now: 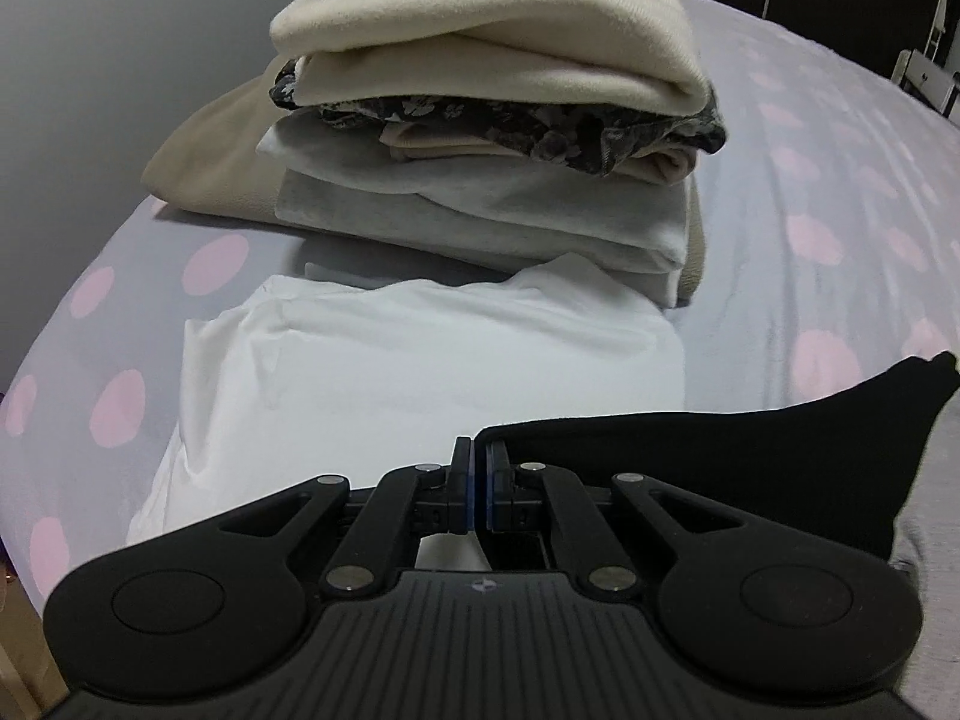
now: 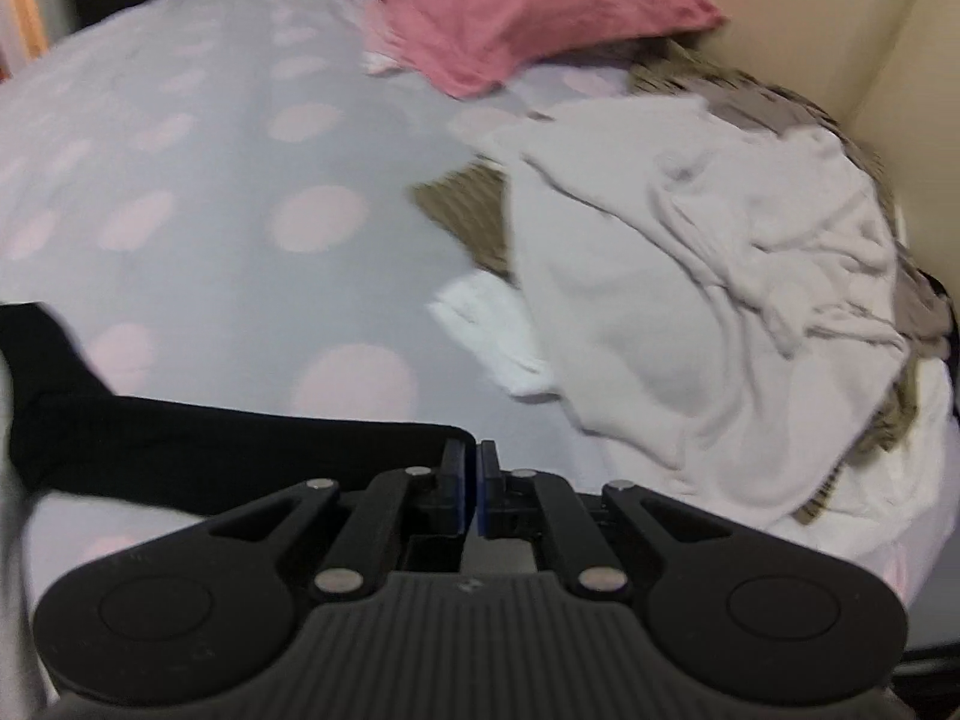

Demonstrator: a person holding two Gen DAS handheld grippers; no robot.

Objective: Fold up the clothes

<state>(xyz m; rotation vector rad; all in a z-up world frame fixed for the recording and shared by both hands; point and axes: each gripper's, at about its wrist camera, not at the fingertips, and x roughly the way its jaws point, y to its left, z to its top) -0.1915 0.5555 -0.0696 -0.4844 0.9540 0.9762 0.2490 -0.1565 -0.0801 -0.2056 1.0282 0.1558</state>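
Observation:
A black garment (image 1: 720,462) hangs stretched between my two grippers above the bed. In the left wrist view my left gripper (image 1: 478,462) is shut on its corner, and the cloth runs off to the right. In the right wrist view my right gripper (image 2: 477,456) is shut on the other corner, with the black garment (image 2: 210,450) trailing away to the left. Ahead of the left gripper lies a folded white garment (image 1: 420,360). Behind it stands a stack of folded clothes (image 1: 480,120) in cream, floral, grey and beige.
The bed sheet (image 2: 210,180) is pale lilac with pink dots. A heap of unfolded clothes (image 2: 720,270) fills the right side, with a small white piece (image 2: 498,330) at its edge. A pink pillow (image 2: 510,6) lies at the back, beside a beige cardboard wall (image 2: 810,12).

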